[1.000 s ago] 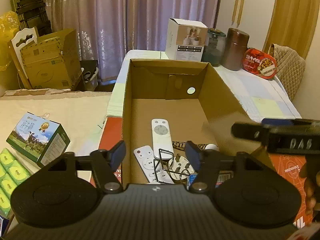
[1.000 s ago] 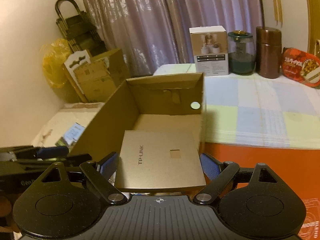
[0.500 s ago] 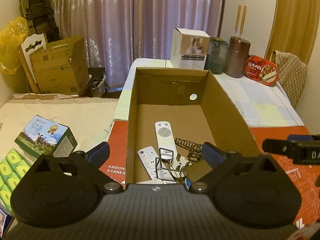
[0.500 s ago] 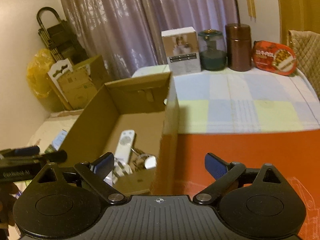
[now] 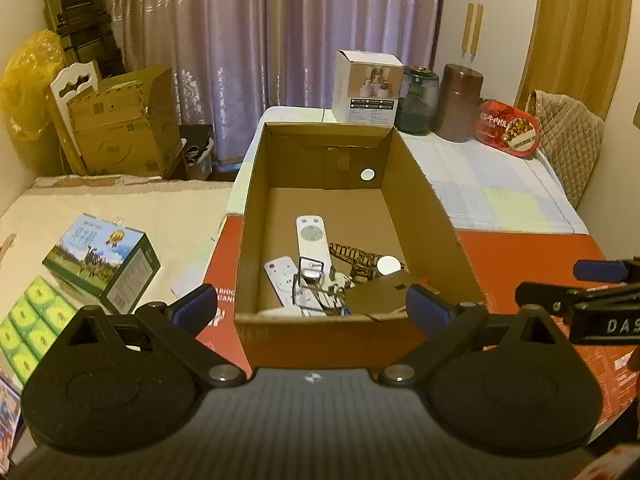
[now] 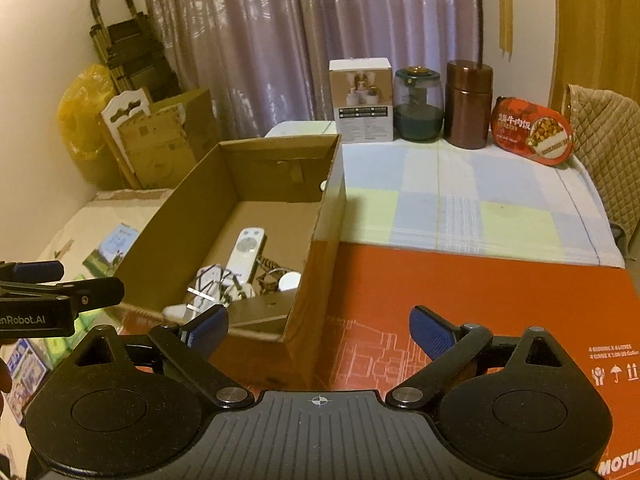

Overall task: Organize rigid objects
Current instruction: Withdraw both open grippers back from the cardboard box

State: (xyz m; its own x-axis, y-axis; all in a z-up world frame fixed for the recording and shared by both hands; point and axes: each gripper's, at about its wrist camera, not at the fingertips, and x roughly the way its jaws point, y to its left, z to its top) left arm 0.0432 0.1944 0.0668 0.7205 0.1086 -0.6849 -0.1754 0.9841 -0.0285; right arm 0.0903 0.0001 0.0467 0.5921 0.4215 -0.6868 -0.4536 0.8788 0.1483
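Lying lengthwise in the cardboard box point(image 5: 424, 216), white remote point(image 5: 312, 240) pointing away, both claws released.

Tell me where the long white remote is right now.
The long white remote lies on the floor of the open cardboard box, centre of the left wrist view, beside a smaller white remote, its near end under a wire clip.

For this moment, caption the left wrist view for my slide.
Open left gripper hovers before a cardboard box holding two remotes, nothing between its fingers.
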